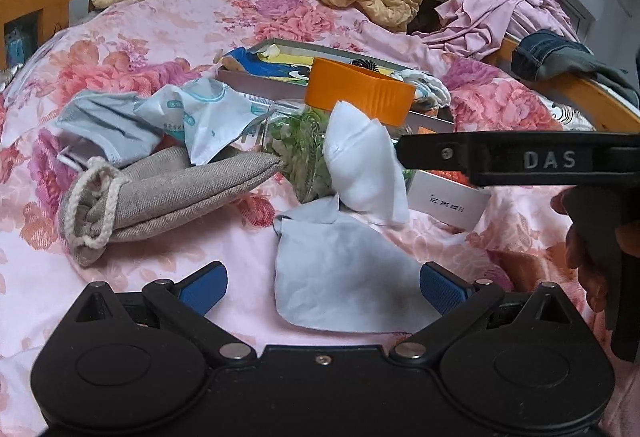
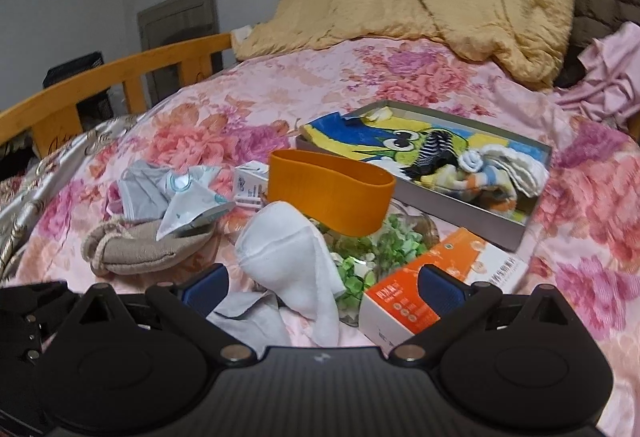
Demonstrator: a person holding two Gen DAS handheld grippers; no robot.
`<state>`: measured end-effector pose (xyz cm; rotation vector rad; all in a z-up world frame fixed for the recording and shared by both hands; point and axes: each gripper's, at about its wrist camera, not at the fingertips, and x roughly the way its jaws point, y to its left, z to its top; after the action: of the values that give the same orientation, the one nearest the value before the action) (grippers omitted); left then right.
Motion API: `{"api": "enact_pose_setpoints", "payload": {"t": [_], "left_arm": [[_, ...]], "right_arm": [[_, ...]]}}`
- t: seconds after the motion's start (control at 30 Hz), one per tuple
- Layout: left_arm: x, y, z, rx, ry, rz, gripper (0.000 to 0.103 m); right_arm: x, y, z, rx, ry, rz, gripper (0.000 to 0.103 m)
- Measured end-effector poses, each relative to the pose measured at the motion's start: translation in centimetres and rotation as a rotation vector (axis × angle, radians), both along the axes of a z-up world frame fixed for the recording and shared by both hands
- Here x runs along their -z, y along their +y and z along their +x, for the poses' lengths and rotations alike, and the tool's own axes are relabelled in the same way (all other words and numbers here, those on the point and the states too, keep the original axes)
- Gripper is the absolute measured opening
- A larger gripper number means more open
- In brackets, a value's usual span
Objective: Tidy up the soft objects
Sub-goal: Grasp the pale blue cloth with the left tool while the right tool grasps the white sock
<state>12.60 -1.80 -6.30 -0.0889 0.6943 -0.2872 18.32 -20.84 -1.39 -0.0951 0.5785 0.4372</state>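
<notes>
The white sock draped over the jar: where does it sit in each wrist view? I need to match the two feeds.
Left wrist view: the soft white sock lies right of centre, beneath the orange ribbed plastic lid.
Right wrist view: the sock lies just left of centre, low, nearer the camera.
Shared landmark: the lid, directly behind the sock in both.

One jar with an orange lid (image 2: 330, 193), one white sock (image 2: 296, 257), one beige drawstring pouch (image 1: 160, 197), one grey tray (image 2: 520, 233) at two o'clock, two grippers.
</notes>
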Motion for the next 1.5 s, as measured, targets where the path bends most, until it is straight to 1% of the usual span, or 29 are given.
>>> {"api": "enact_pose_setpoints", "payload": {"t": [0.13,0.27,0.5,0.63,0.77,0.83,0.9,0.97,1.07,1.13,1.17,1.23,1.33,1.43,1.5], "left_arm": [[0.0,-0.9,0.2,0.004,-0.04,0.07,0.102],[0.2,-1.4,0.5,0.023,-0.059,0.108,0.102],[0.6,-2.7,0.7,0.069,-0.104,0.185,0.102],[1.1,-3.1,0.9,0.093,-0.093,0.188,0.102],[1.5,-3.1,1.3,0.106,-0.094,0.189,0.102],[1.7,-3.2,1.5,0.118,-0.098,0.204,0.102],[1.8,-3.4,1.7,0.121,-0.085,0.216,0.102],[1.8,-3.4,1.7,0.126,-0.083,0.211,0.102],[1.8,-3.6,1.5,0.143,-0.096,0.223,0.095],[1.7,-3.7,1.4,0.152,-0.104,0.231,0.092],[1.7,-3.7,1.3,0.155,-0.107,0.228,0.088],[1.7,-3.7,1.3,0.157,-0.111,0.225,0.086],[1.7,-3.6,1.2,0.159,-0.116,0.224,0.083],[1.6,-3.7,1.1,0.159,-0.125,0.242,0.076],[1.6,-3.7,1.0,0.156,-0.132,0.246,0.07]], "right_arm": [[0.5,1.0,0.8,-0.031,-0.015,-0.043,0.102],[1.2,1.9,1.6,-0.046,-0.015,-0.068,0.102],[1.8,3.0,1.8,-0.062,-0.048,-0.119,0.095],[2.1,3.6,2.0,-0.077,-0.056,-0.156,0.09],[2.4,4.0,2.0,-0.08,-0.071,-0.192,0.09],[2.5,4.1,2.0,-0.078,-0.072,-0.196,0.089],[2.5,4.1,2.1,-0.07,-0.077,-0.21,0.086],[2.7,4.2,2.0,-0.064,-0.09,-0.235,0.082],[2.8,4.5,1.7,-0.059,-0.113,-0.275,0.077],[3.0,4.6,1.6,-0.058,-0.124,-0.297,0.073],[3.0,4.8,1.6,-0.056,-0.133,-0.313,0.071],[3.2,5.0,1.4,-0.049,-0.156,-0.347,0.063],[3.5,5.3,1.2,-0.045,-0.179,-0.385,0.057],[3.7,5.4,1.1,-0.041,-0.197,-0.418,0.05],[3.8,5.5,1.1,-0.039,-0.207,-0.435,0.048]]}}
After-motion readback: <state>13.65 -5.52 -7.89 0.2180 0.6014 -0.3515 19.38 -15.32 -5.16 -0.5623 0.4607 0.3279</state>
